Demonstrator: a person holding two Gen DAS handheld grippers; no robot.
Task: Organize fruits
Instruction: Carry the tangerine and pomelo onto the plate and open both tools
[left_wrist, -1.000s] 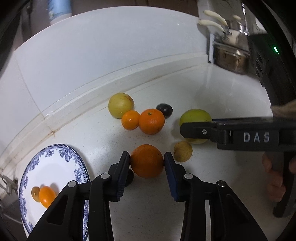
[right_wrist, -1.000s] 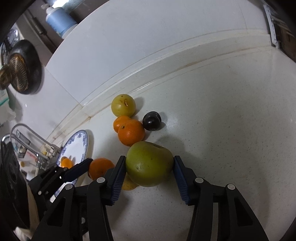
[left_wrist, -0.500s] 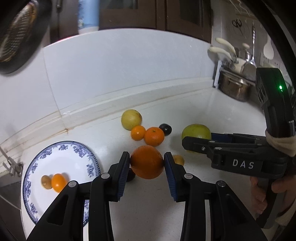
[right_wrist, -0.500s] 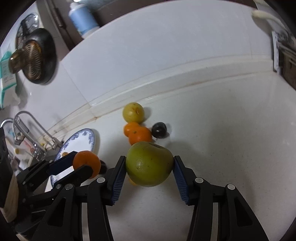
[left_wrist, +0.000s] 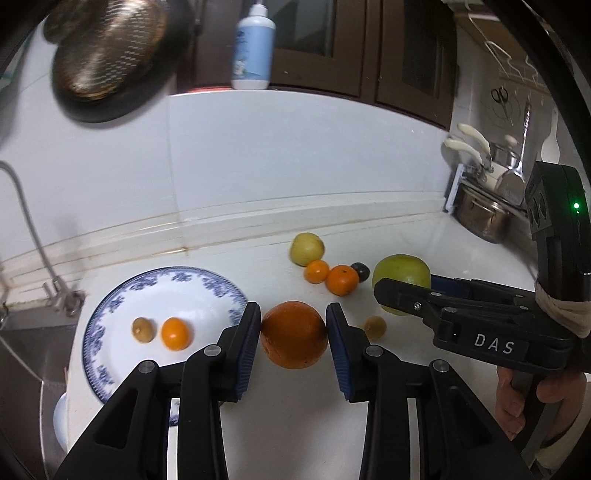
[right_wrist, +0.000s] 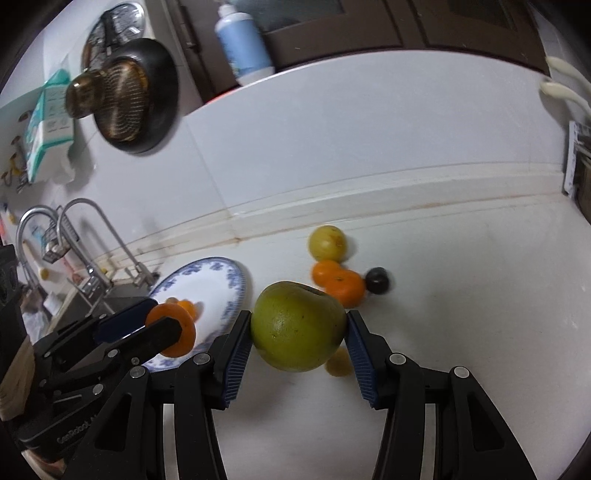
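We hold an orange (left_wrist: 294, 334) clamped in our left gripper (left_wrist: 292, 334), just right of the plate (left_wrist: 110, 314). Our right gripper (right_wrist: 299, 334) grips a green apple (right_wrist: 298, 325), farther right of the plate, both lifted above the counter (left_wrist: 295, 424).

a matt, finely dimpled skin is shown by the orange (left_wrist: 294, 334), which is pressed between ribbed blue pads (left_wrist: 246, 350) of matt black plastic fingers joined by bright metal pins. a smoother, faintly speckled skin is seen on the green apple (right_wrist: 298, 325). at 9 o'clock a glossy glazed ceramic finish is shown by the plate (left_wrist: 110, 306). the counter (left_wrist: 303, 406) is seen as smooth white stone with fine speckles, and the wall (left_wrist: 295, 155) as glossy tile. at 2 o'clock a polished steel pot (left_wrist: 480, 218) is seen. at 12 o'clock a smooth plastic bottle (left_wrist: 254, 51) is seen.
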